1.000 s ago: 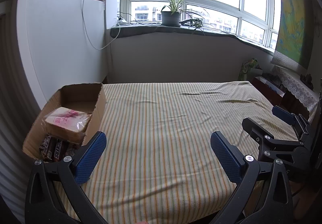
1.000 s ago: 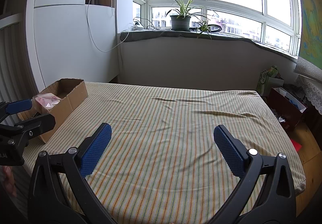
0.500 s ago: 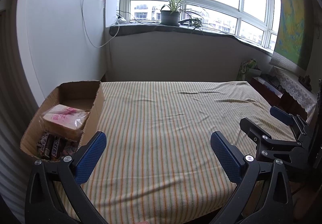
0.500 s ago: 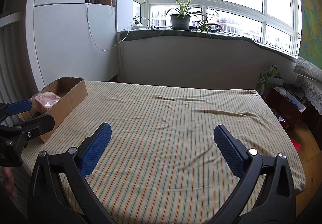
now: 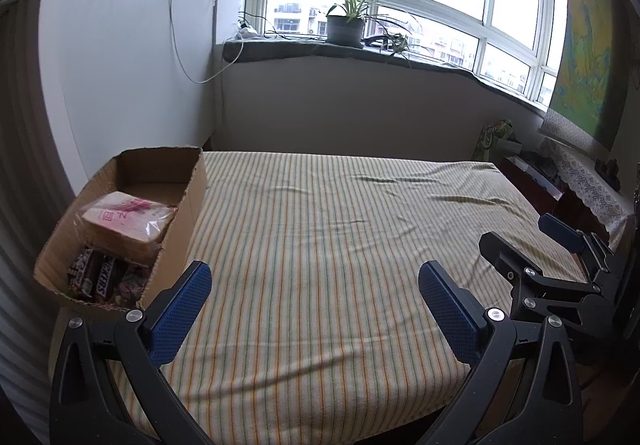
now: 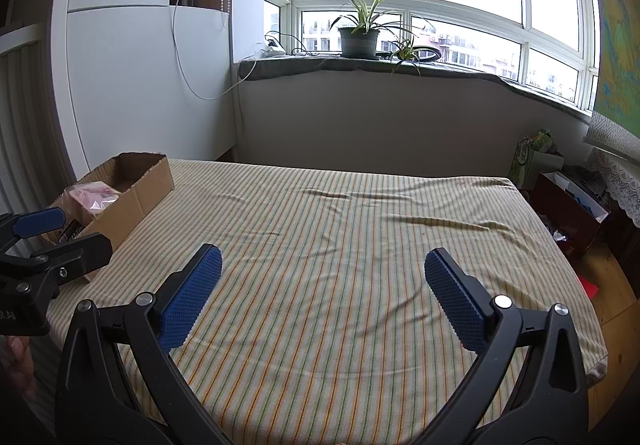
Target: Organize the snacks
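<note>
A brown cardboard box (image 5: 188, 213) sits at the table's left edge; it also shows in the right wrist view (image 6: 140, 197). Inside lie a clear bag with pink print (image 5: 128, 221) and dark chocolate bar wrappers (image 5: 100, 279). My left gripper (image 5: 316, 287) is open and empty, near the front edge just right of the box. My right gripper (image 6: 322, 271) is open and empty over the striped cloth, to the right of the left one. The left gripper shows in the right wrist view (image 6: 48, 241); the right gripper shows in the left wrist view (image 5: 536, 241).
The table (image 5: 340, 229) wears a striped cloth with a few wrinkles. A white cabinet (image 5: 120, 65) stands behind the box. A windowsill with a potted plant (image 5: 346, 23) lies beyond the far edge. Bags and a dark red box (image 6: 568, 209) stand on the floor at right.
Both grippers stay open and empty. The left wrist view has shifted slightly, so the box sits a little lower and nearer. The right wrist view is nearly the same.
</note>
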The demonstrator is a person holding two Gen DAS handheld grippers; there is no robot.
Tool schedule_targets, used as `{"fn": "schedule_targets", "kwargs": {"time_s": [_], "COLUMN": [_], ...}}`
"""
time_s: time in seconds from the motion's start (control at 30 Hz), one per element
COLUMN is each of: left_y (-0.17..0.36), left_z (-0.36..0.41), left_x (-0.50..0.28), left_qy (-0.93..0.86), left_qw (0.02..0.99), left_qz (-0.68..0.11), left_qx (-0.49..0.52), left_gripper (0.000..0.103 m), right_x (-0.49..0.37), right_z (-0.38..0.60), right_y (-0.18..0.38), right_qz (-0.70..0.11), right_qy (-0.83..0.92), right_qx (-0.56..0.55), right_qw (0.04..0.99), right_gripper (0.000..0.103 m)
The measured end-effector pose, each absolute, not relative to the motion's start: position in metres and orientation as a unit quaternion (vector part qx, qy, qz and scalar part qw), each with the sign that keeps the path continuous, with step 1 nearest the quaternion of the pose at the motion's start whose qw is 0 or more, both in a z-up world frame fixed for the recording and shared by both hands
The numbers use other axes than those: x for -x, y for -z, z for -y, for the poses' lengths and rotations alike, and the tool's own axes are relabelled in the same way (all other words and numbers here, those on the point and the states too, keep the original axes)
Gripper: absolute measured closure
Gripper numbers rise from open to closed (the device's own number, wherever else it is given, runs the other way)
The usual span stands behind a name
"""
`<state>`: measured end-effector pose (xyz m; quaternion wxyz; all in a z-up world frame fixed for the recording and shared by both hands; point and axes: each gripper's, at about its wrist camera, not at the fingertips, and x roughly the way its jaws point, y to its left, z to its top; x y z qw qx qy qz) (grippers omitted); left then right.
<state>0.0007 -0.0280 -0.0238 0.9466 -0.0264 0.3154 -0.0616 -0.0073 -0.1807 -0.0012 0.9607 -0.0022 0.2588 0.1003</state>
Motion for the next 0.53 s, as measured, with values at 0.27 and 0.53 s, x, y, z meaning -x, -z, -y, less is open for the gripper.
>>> {"fn": "schedule_targets", "kwargs": {"time_s": [0.27, 0.53], "left_y": [0.026, 0.026], "left_z": [0.024, 0.034], "left_x": [-0.001, 0.005], "left_qy": [0.036, 0.033], "left_qw": [0.948, 0.951], "left_qz": [-0.316, -0.307], "left_qx": [0.023, -0.01], "left_gripper": [0.0, 0.0], "right_x": [0.009, 0.011], "right_z": [0.18, 0.179], "right_y": [0.003, 0.005], "right_qz": [-0.26, -0.261], "right_qy": [-0.1, -0.099], "right_qx": [0.002, 0.002], "right_qw": [0.96, 0.96], "right_gripper": [0.0, 0.0]}}
